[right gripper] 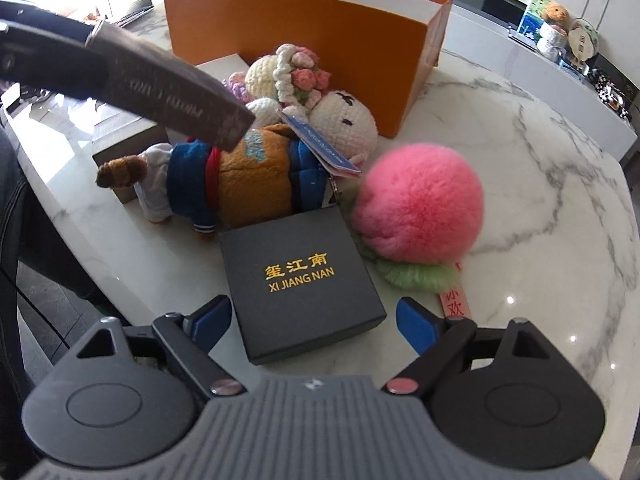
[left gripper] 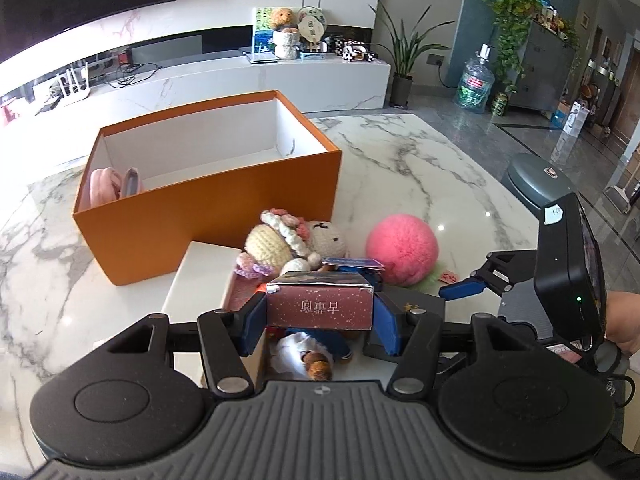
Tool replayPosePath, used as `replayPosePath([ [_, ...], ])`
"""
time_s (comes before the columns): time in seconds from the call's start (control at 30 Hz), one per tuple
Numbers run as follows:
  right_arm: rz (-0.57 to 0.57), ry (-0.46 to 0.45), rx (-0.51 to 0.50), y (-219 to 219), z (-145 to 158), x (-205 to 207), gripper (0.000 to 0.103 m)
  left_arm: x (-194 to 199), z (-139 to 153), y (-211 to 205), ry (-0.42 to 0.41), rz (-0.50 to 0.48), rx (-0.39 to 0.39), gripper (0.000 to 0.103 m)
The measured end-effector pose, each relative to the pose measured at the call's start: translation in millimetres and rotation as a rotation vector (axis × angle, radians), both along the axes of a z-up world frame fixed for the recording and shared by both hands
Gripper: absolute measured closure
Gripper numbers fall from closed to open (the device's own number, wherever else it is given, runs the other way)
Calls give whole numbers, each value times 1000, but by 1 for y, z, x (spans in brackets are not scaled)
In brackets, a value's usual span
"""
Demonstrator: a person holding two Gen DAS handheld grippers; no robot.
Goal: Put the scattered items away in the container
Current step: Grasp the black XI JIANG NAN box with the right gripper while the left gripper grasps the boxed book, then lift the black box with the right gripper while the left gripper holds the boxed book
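My left gripper [left gripper: 320, 316] is shut on a dark red box [left gripper: 320, 310] with pale characters and holds it above the pile. That box also crosses the upper left of the right wrist view [right gripper: 172, 92]. The orange container [left gripper: 208, 208] stands open behind, with a pink item [left gripper: 106, 186] inside at its left end. My right gripper [right gripper: 316, 320] is open astride a black box [right gripper: 300, 280] with gold lettering, and its pads stand clear of the box's sides. A crocheted doll [right gripper: 320, 96], a bear doll in a blue jacket [right gripper: 240, 180] and a pink fluffy peach [right gripper: 420, 204] lie close by.
Everything rests on a white marble table [left gripper: 400, 160]. A flat white box [left gripper: 200, 272] and a tan box [right gripper: 120, 140] lie under the dolls. A dark round stool [left gripper: 536, 184] stands past the table's right edge. A low TV console [left gripper: 240, 76] runs along the back.
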State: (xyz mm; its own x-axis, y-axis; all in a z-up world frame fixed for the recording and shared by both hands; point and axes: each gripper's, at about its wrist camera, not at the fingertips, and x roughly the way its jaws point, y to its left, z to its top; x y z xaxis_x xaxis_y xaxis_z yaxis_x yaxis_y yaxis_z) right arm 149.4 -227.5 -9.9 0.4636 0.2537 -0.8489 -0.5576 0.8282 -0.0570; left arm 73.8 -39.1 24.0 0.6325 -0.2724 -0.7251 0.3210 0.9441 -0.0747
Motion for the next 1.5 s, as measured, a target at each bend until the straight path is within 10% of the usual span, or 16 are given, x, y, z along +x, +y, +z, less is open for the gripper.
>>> replayPosePath([
  [0.37, 9, -7, 15, -1, -3, -10, 20, 4, -4, 20, 19, 55, -6, 38],
  [1.27, -18, -163, 265, 34, 123, 24, 22, 22, 29, 55, -31, 52, -5, 38],
  [1.5, -75, -131, 268, 69, 115, 54, 22, 22, 15, 67, 22, 62, 14, 38],
])
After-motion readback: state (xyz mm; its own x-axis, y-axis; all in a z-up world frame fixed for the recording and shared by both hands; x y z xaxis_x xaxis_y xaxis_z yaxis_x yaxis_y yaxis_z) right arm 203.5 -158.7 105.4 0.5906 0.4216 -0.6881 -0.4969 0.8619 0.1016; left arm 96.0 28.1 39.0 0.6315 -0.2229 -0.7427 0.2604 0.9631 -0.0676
